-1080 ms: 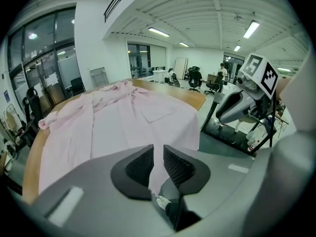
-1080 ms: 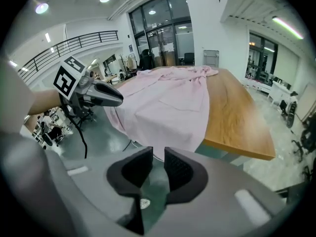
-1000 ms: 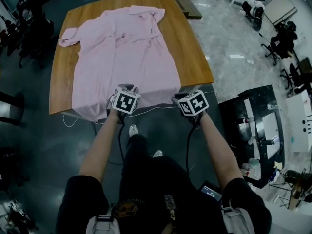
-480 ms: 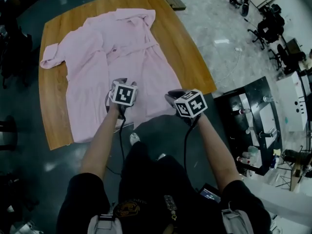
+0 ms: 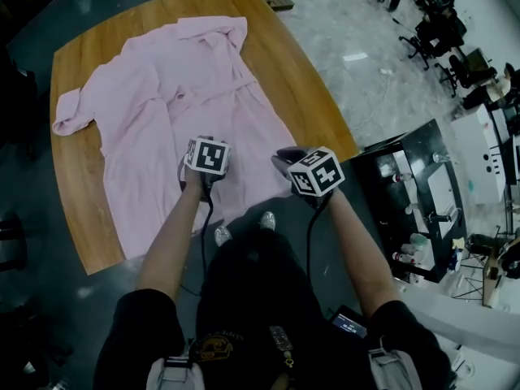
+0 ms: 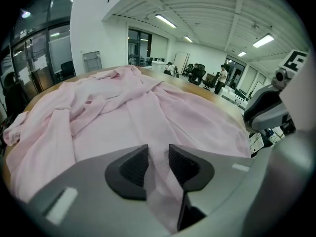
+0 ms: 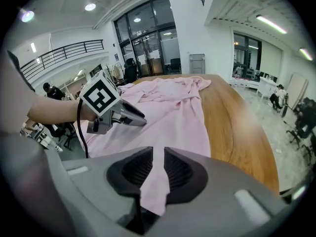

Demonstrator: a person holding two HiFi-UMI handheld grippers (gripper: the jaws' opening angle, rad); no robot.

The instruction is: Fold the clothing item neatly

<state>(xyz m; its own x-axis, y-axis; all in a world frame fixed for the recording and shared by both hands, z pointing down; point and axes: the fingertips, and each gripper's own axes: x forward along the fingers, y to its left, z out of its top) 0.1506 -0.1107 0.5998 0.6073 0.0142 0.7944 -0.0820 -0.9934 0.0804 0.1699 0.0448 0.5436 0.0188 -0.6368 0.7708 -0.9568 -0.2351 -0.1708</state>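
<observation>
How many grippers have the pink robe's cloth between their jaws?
2. The left gripper over the robe's near middle, its jaws just closing on the cloth; the right gripper at its near right edge, clamped on cloth.

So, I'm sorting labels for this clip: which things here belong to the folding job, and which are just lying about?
Job: pink robe, wooden table under it.
Lying about: black bench, office chairs.
</observation>
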